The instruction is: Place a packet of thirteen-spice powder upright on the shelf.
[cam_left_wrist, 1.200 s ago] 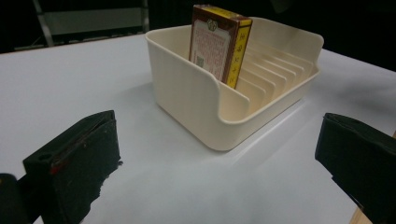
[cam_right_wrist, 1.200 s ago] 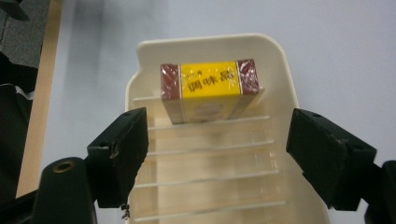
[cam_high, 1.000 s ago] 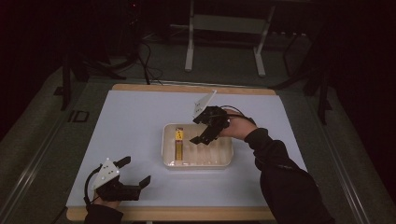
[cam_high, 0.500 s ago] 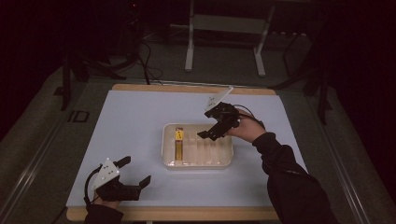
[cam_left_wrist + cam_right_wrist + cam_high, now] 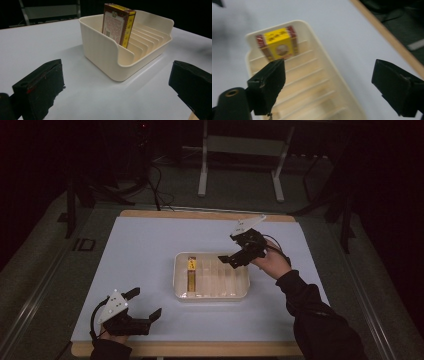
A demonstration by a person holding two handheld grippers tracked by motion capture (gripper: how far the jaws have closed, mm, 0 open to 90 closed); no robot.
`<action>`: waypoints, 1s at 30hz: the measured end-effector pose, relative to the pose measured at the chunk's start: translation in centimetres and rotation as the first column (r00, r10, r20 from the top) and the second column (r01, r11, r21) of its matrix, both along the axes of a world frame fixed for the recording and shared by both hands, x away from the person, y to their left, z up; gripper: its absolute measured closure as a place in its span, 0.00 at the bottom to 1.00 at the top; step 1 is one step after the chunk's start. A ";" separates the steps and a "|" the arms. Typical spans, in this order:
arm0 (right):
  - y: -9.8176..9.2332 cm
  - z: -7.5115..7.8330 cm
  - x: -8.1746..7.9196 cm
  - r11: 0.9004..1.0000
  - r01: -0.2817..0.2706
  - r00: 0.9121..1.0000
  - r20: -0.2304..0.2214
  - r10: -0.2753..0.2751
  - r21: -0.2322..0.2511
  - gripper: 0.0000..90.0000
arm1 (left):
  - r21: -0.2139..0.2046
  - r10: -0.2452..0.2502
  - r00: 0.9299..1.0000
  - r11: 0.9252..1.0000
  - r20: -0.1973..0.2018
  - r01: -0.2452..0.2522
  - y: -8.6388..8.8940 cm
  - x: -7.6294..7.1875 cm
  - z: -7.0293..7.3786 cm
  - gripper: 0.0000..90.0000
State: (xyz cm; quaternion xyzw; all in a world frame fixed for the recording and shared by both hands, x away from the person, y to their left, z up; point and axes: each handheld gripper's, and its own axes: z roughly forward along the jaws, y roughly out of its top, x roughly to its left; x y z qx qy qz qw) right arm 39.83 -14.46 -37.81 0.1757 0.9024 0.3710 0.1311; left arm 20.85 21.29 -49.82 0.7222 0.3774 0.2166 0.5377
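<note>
We find a cream slotted tray (image 5: pixel 212 292) near the middle of the white table (image 5: pixel 150 245). One red-and-yellow box (image 5: pixel 192 272) stands on edge in the tray's end slot, the slot at the left in the high view; the remaining slots hold nothing. In the left gripper view the box (image 5: pixel 118 23) rises well above the tray wall (image 5: pixel 100 47).

The right gripper (image 5: pixel 239 254) hangs above the tray's far right corner, apart from the box. Its jaws have just been opening and now stand wide, with nothing between them; in the right gripper view we see the tray's dividers (image 5: pixel 307 82) and the box (image 5: pixel 277 43) beyond the spread jaws.

The left gripper (image 5: pixel 145 304) rests low near the table's near left corner, well apart from the tray. Its jaws stand wide and grip nothing.
</note>
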 end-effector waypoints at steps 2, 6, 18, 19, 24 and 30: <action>-0.5 -0.1 -0.1 0.999 0.032 0.999 0.015 -0.032 0.008 0.14 | 0.000 -0.001 1.000 1.000 -0.001 0.001 0.0 0.0 0.0 0.00; -1.3 -0.3 -0.2 0.997 0.069 0.997 0.016 -0.070 0.030 0.14 | 0.000 -0.001 1.000 1.000 -0.001 0.001 0.0 0.0 0.0 0.00; -3.7 -0.7 -2.4 0.982 0.161 0.984 0.055 -0.167 0.097 0.14 | -0.003 0.001 1.000 1.000 0.000 -0.001 0.0 0.0 0.0 0.00; -3.8 -0.8 -2.6 0.982 0.163 0.984 0.052 -0.168 0.093 0.14 | 0.000 0.000 1.000 1.000 -0.001 0.000 0.0 0.0 0.0 0.00; -5.1 -1.6 -3.7 0.974 0.199 0.976 0.069 -0.207 0.110 0.14 | -0.002 0.002 1.000 1.000 0.000 -0.002 0.0 0.0 0.0 0.00; -6.8 -2.6 -4.8 0.964 0.233 0.967 0.069 -0.243 0.130 0.14 | -0.002 0.002 1.000 1.000 0.000 -0.002 0.0 0.0 0.0 0.00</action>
